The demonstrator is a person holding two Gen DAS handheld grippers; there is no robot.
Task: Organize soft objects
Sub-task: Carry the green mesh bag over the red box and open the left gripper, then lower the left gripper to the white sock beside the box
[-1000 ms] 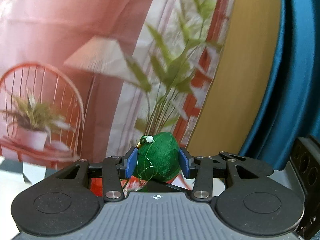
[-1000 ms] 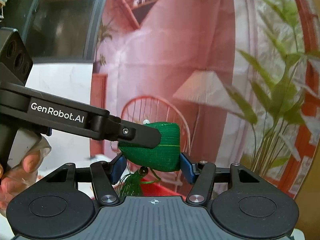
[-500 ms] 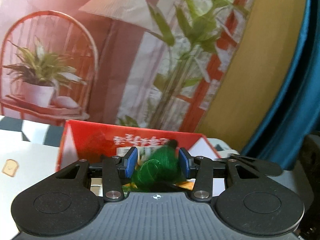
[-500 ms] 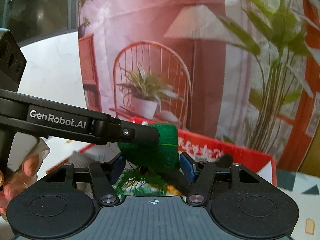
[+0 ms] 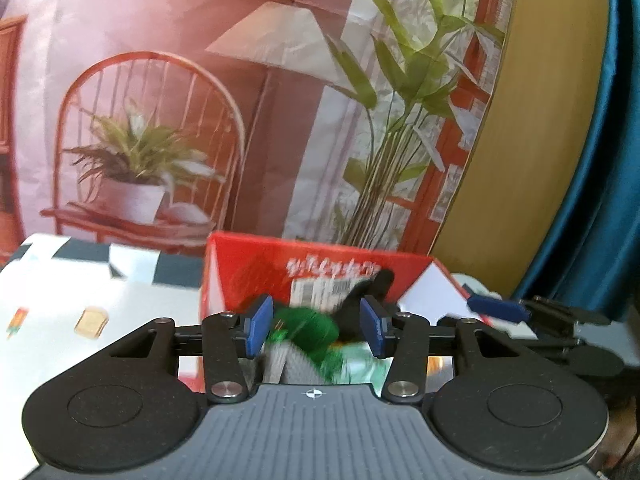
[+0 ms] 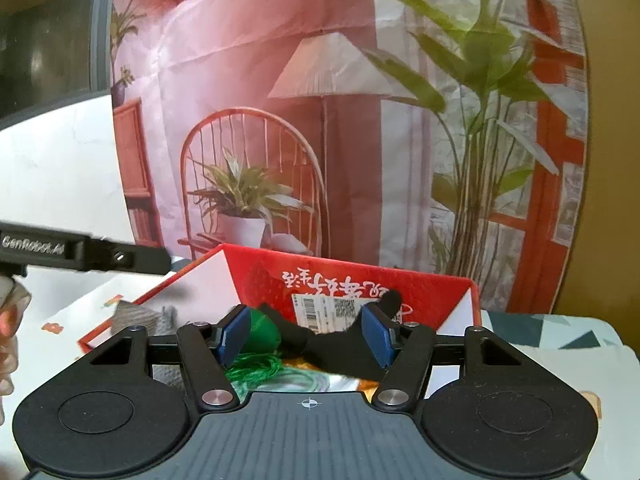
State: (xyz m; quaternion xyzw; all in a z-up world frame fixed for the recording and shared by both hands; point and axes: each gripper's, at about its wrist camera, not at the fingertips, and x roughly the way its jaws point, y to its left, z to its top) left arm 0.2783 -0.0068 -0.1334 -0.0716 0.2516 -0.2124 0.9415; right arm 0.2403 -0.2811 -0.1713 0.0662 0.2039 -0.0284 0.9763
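Behind the red box [image 6: 400, 284] hangs a painted backdrop; both my left tool [image 5: 316, 330] and right tool [image 6: 306, 334] stand spread above the green pouch [image 5: 310, 330] lying inside.

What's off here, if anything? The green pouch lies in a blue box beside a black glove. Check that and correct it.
The box colour is wrong. The green pouch lies in a red box beside a black glove, as the right wrist view shows.
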